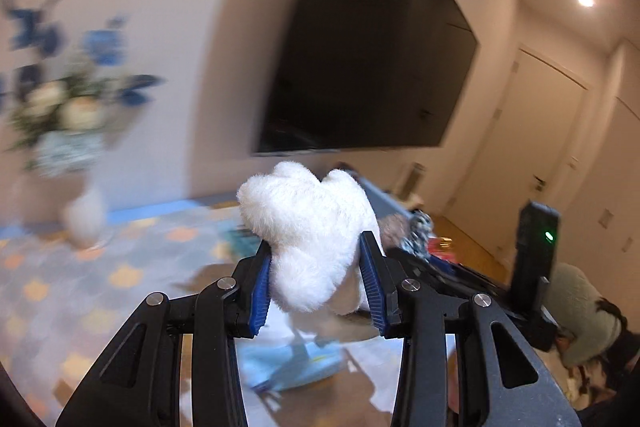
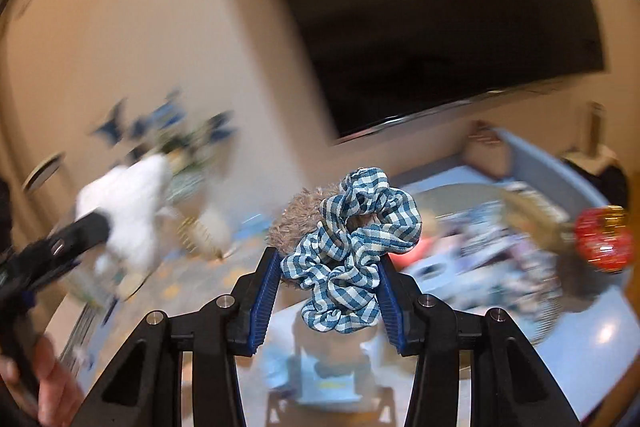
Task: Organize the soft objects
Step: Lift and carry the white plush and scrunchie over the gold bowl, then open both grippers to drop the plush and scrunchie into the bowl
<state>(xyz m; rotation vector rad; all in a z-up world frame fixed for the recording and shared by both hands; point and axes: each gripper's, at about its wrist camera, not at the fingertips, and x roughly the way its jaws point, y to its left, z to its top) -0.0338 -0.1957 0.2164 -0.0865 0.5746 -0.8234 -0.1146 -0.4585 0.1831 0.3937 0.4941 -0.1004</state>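
My left gripper is shut on a fluffy white soft toy, held up in the air in front of a large dark screen. My right gripper is shut on a blue-and-white checked scrunchie together with a brown fuzzy scrunchie behind it. In the right wrist view the left gripper with the white toy shows blurred at the left. In the left wrist view the right gripper's body and the checked scrunchie appear at the right.
A vase of blue and white flowers stands at the left on a patterned surface. A blue-grey bin with mixed items lies at the right, a red ball by it. A pale blue item lies below. A person's hand holds the left gripper.
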